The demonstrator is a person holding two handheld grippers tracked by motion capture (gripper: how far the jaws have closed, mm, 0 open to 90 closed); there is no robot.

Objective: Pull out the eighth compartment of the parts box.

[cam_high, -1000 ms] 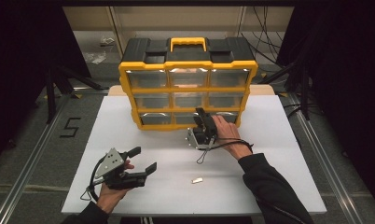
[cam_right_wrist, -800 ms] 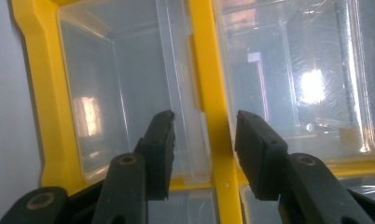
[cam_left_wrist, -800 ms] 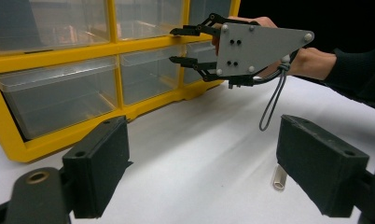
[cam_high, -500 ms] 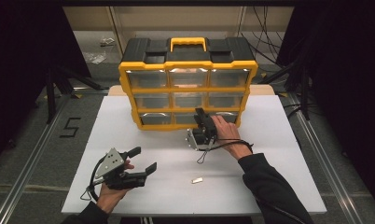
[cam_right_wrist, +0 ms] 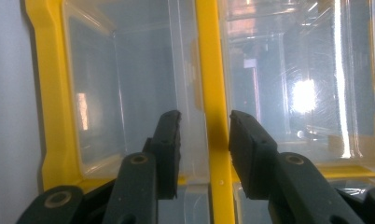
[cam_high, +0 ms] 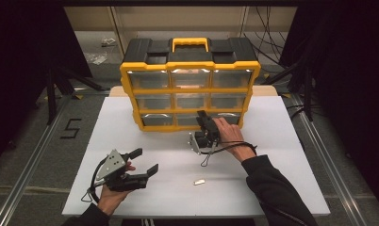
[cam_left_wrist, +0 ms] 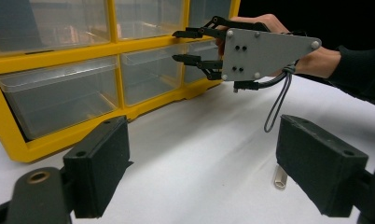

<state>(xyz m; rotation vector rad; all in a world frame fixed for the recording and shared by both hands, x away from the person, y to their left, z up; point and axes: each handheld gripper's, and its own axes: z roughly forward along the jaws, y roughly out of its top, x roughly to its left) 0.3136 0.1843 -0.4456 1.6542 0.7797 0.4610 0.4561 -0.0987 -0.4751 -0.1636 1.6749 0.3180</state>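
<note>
At the near left of the white tabletop (cam_high: pixel 282 141), the person's left hand (cam_high: pixel 110 197) holds the left gripper (cam_high: pixel 143 162) low over the board, its two black padded jaws spread wide with nothing between them; its grey three-cornered plate faces up and its cable loops down beside the wrist. Seen from the left gripper view, those jaws frame bare white surface. To the right of them, near the front middle of the table, lies a small pale metal sleeve (cam_high: pixel 199 181), on its side and apart from both grippers. Behind, across the middle of the table, stands a yellow-framed plastic organiser cabinet (cam_high: pixel 190 87) with a black top, a yellow carry handle and three rows of clear drawers. Further right, the right hand (cam_high: pixel 230 136) holds the right gripper (cam_high: pixel 201 115) up against the cabinet's bottom row. In the right gripper view, its jaws stand a narrow gap apart, one on either side of a yellow frame bar (cam_right_wrist: pixel 212 93) between two clear drawers, close to the bar; whether they touch it cannot be told.
</note>
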